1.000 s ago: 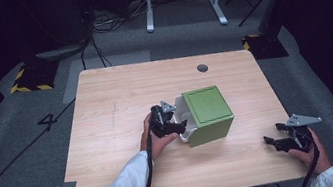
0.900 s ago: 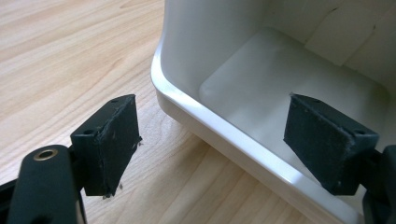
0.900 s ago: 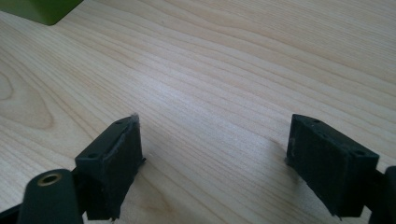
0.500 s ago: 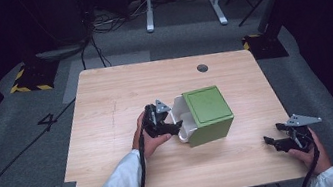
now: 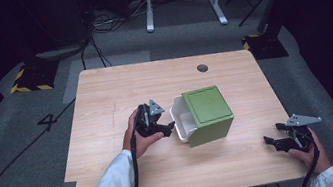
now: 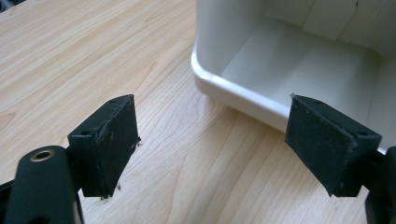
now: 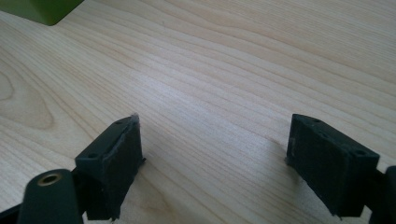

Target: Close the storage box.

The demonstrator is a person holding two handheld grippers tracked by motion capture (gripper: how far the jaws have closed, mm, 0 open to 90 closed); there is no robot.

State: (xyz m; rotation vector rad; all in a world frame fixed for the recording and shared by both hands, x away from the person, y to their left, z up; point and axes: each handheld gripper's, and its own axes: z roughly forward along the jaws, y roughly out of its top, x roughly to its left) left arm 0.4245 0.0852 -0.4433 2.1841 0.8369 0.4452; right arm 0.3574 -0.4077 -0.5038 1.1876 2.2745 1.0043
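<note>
Pale wood is what we see across the counter (image 5: 119, 96), the largest thing before us, its grain running under both of our tools and a small dark round hole (image 5: 202, 68) set near its far edge. Grey carpeted floor (image 5: 5, 144) surrounds it, with black cables trailing over it and a yellow-and-black striped marker (image 5: 29, 86) off the far left corner. Near the middle of the counter stands a green box (image 5: 209, 113), and from its left side a white drawer (image 5: 182, 124) is slid partway out; in the left gripper view we look into that drawer (image 6: 299, 60), which is open at the top, white inside, with a rounded rim. Our left hand-held gripper (image 5: 160, 129) sits just beside the drawer's left rim, its jaws spread wide; in its own view (image 6: 212, 154) one pad (image 6: 109, 142) rests low over the bare wood while the other pad (image 6: 327, 140) overlaps the drawer's front edge, though we cannot tell whether it touches. Our right hand-held gripper (image 5: 275, 139) lies well apart from the box, near the counter's right front corner, and its jaws too are spread with nothing between them (image 7: 215, 163), a green corner of the box (image 7: 46, 9) showing at the top left of its view.
</note>
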